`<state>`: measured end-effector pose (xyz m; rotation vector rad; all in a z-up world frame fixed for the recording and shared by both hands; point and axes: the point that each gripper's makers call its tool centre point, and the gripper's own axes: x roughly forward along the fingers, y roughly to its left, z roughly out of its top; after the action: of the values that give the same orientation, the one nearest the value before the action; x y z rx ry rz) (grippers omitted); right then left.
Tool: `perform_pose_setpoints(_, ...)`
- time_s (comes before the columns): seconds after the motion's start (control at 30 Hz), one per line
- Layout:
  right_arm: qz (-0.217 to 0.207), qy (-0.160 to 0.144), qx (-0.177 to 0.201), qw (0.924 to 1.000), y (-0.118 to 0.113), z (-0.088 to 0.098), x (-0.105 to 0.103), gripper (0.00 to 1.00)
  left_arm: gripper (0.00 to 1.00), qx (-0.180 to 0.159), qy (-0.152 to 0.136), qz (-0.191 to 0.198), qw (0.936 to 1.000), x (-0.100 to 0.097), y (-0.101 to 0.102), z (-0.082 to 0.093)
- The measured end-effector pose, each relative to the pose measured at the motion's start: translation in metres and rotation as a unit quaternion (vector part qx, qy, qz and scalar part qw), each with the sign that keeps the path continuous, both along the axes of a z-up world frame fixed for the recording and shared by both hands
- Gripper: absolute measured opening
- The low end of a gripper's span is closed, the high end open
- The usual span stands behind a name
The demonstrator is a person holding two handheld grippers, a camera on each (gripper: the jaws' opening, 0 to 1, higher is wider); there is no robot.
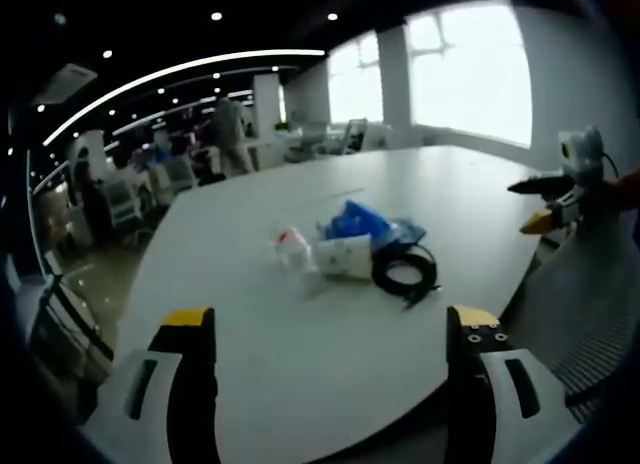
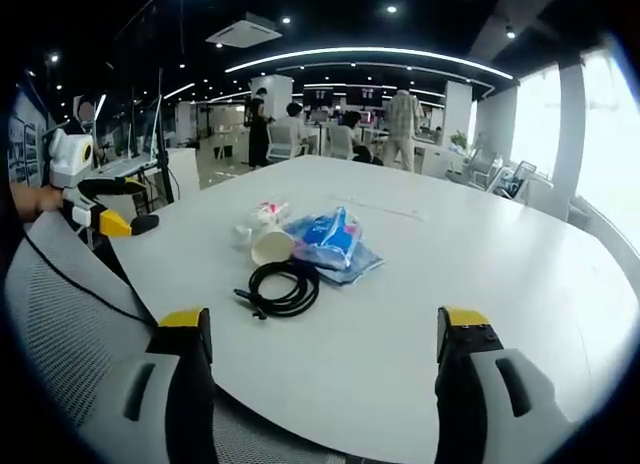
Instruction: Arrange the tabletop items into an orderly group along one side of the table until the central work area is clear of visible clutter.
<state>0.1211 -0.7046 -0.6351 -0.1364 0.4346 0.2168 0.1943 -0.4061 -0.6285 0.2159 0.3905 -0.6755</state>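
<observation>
A small heap of items lies on the white table [image 1: 300,354]: a coiled black cable [image 1: 405,274], a white paper cup on its side [image 1: 345,256], a blue plastic bag [image 1: 362,224] and a small white and red packet [image 1: 292,244]. My left gripper [image 1: 335,329] stands open, short of the heap, with nothing between its jaws. The right gripper view shows the same heap from the other side: cable [image 2: 285,284], cup [image 2: 272,247], blue bag [image 2: 330,239], packet [image 2: 265,216]. My right gripper [image 2: 320,329] is open and empty, also well short of the heap. Each gripper appears in the other's view: right gripper [image 1: 550,206], left gripper [image 2: 115,209].
A grey mesh chair back [image 2: 60,304] stands at the near table edge, also seen as the mesh chair [image 1: 590,304]. Office desks, chairs and people [image 2: 405,119] fill the room beyond the table. Bright windows [image 1: 470,69] line one wall.
</observation>
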Motion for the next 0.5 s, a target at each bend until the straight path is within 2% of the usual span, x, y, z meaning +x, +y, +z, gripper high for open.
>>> perform_pose_setpoints(0.5, -0.001, 0.003, 0.000, 1.0000, -0.0008, -0.0011, 0.0003, 0.92, 0.91, 0.001, 0.003, -0.002, 1.0000, -0.0005, -0.0003, -0.0015)
